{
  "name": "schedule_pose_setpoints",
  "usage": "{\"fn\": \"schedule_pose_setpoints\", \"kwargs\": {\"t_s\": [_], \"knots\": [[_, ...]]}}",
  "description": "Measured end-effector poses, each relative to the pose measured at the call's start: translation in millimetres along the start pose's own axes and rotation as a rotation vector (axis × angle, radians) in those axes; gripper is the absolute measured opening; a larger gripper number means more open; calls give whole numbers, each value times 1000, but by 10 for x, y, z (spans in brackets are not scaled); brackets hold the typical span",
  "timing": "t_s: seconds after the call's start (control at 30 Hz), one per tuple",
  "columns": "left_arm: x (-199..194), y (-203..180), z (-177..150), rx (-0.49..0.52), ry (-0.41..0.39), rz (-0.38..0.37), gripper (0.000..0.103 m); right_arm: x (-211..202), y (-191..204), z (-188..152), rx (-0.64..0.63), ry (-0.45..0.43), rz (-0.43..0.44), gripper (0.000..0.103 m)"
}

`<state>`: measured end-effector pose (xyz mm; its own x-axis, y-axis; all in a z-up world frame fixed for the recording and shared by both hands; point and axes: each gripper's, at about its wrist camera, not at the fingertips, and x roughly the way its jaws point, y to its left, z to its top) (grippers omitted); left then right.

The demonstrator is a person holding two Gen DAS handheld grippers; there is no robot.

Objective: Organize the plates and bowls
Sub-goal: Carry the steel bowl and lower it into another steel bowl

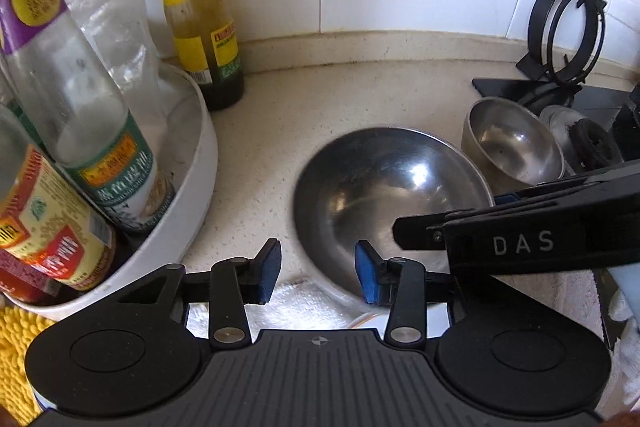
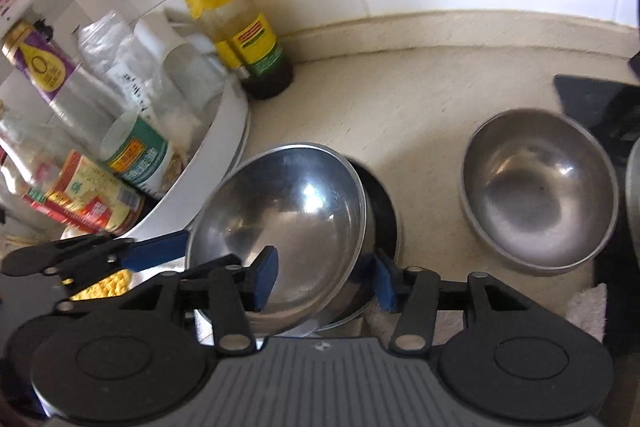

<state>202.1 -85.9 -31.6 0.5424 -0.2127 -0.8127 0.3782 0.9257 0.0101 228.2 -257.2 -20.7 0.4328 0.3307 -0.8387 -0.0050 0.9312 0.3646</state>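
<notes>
steel bowl (image 2: 288,223) sat tilted on the tabletop (image 2: 420,115) beside the bottle tray (image 2: 216,163). right hand-held gripper (image 2: 326,277) straddled its rim, partly open, not pinching; left hand-held gripper (image 1: 318,273) partly open, empty. best to seat the rim deep before squeezing.

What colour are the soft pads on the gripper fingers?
Blue pads, seen best in the left wrist view.

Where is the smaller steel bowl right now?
The smaller steel bowl sits on the counter at the right in both views, apart from the large steel bowl, next to the black stove.
</notes>
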Motion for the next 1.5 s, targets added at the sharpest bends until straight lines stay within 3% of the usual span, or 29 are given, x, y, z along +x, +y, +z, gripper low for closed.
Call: {"fn": "schedule_pose_setpoints", "kwargs": {"t_s": [0.13,0.43,0.67,0.93,1.07,1.23,1.33,1.5], "knots": [[-92,57,42,4,-35,-19,55,-59,-13,13,23,-29,-30,74],[-146,167,25,29,-42,-55,63,-228,-102,-46,38,-53,-71,75],[-236,198,46,15,-76,-112,63,-465,-289,-27,78,-92,-95,75],[-298,-50,219,-8,-81,-204,65,-882,-638,226,58,-151,-161,75],[-337,-343,336,-19,-90,-273,68,-985,-943,384,54,-129,-195,76],[-131,-814,416,-53,-34,-324,68,-940,-1280,551,60,-75,-157,76],[93,-1010,405,-136,37,-353,66,-878,-1411,625,42,-46,-104,76],[295,-1193,369,-282,65,-333,66,-686,-1522,778,-39,23,-27,76]]}}
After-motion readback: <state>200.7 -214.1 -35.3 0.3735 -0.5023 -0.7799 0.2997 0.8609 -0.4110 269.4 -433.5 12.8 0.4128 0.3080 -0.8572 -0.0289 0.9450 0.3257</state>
